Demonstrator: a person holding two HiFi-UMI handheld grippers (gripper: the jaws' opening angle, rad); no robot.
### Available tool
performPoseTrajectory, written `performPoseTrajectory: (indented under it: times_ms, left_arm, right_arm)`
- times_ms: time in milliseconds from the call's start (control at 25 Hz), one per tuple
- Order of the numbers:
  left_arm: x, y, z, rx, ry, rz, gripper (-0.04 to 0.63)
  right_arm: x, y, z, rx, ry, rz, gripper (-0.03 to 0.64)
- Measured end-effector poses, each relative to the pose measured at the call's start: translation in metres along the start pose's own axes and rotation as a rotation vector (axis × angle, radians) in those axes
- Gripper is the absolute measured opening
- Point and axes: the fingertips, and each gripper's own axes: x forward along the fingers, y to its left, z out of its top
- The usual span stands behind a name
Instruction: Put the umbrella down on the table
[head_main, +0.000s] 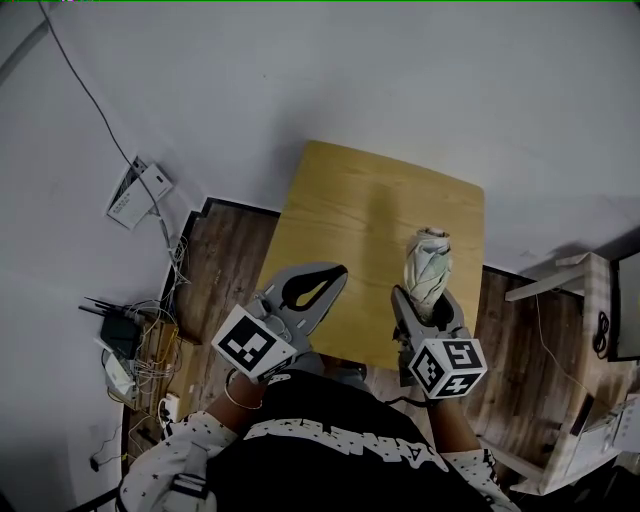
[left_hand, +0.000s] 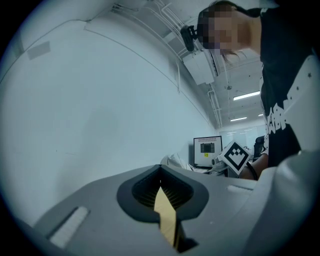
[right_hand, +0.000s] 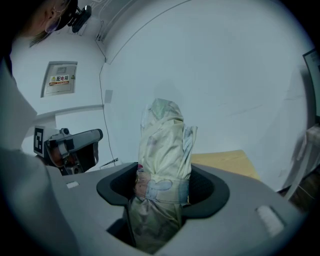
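Observation:
A folded pale umbrella (head_main: 428, 264) with a faint print stands upright between the jaws of my right gripper (head_main: 424, 303), which is shut on its lower part over the near edge of the wooden table (head_main: 350, 210). In the right gripper view the umbrella (right_hand: 165, 145) rises out of the gripper (right_hand: 161, 192), its strap at jaw height. My left gripper (head_main: 322, 286) hovers at the table's near left edge, shut with nothing in it. In the left gripper view its jaws (left_hand: 161, 185) meet, and a sliver of table shows through the hollow.
The table stands against a white wall. To its left lie cables and a router (head_main: 125, 335) on the wooden floor, with a small box (head_main: 135, 193) on the wall. A light wooden bench (head_main: 590, 330) stands at the right. A monitor (left_hand: 207, 150) shows far off.

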Motion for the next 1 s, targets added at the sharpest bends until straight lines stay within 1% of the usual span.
performPoseTrajectory:
  times_ms: [80,280,440,560,720,840,1000]
  left_arm:
    - [0.001,0.004,-0.003,0.004,-0.015,0.005,-0.006]
    - [0.006,0.003,-0.009,-0.010,0.011,-0.002,-0.006]
    - [0.008,0.001,-0.012,-0.007,0.031,-0.008,-0.006]
    - [0.009,0.001,-0.012,-0.007,0.030,-0.008,-0.006]
    - [0.009,0.000,-0.011,0.007,0.030,-0.007,-0.006]
    - [0.008,0.000,-0.008,0.028,0.013,-0.003,-0.006]
    - [0.002,-0.001,-0.007,0.025,0.034,0.010,-0.006]
  right_arm:
    - [0.005,-0.002,-0.003,-0.004,0.013,-0.006,0.301]
    - [0.014,-0.006,-0.012,-0.003,0.044,-0.012,0.301]
    - [0.024,-0.012,-0.022,-0.012,0.075,-0.029,0.301]
    - [0.029,-0.016,-0.031,-0.017,0.104,-0.037,0.301]
    - [0.036,-0.020,-0.044,-0.024,0.137,-0.045,0.301]
    - [0.041,-0.023,-0.052,-0.025,0.156,-0.050,0.301]
    - [0.050,-0.026,-0.065,-0.027,0.186,-0.053,0.301]
